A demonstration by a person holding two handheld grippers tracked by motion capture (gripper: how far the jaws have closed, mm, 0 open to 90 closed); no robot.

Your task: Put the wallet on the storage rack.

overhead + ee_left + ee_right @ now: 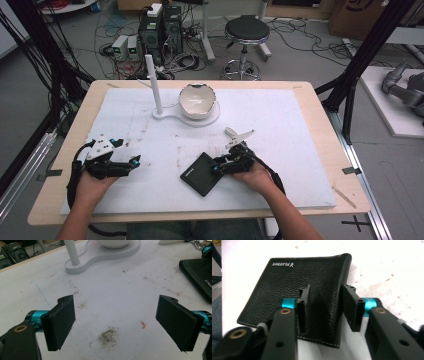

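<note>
- Black leather wallet (201,173) lying flat and closed on the white mat (280,125), near the front edge, a little right of centre.
- Right gripper (326,308) poised directly over the wallet's folded side, jaws partly apart with a strip of the pebbled cover between them; cannot tell whether the pads touch the leather, and nothing reads as clamped.
- Left gripper (117,325) resting well apart from the wallet on the person's left, jaws spread wide over bare, smudged mat, holding nothing.
- Likely light, and soft rather than stiff: grained leather with a rounded fold and stitched edges, so apt to flex or fall open if lifted by one flap.
- Grain should give the pads fair friction; not fragile, though lying flush with the mat leaves little room to get a jaw under it.
- Best hold, by judgement: across the folded spine or a closed edge, pinching both covers together so it stays shut.
- Silver lettering in one corner of the cover, upside down in the right gripper view, reading roughly "PLAYBOY" beside a small emblem; too blurred to be certain.
- Farther back, a white stand (186,118) with an upright post and a white bowl (197,100) on it; no legible writing there.
</note>
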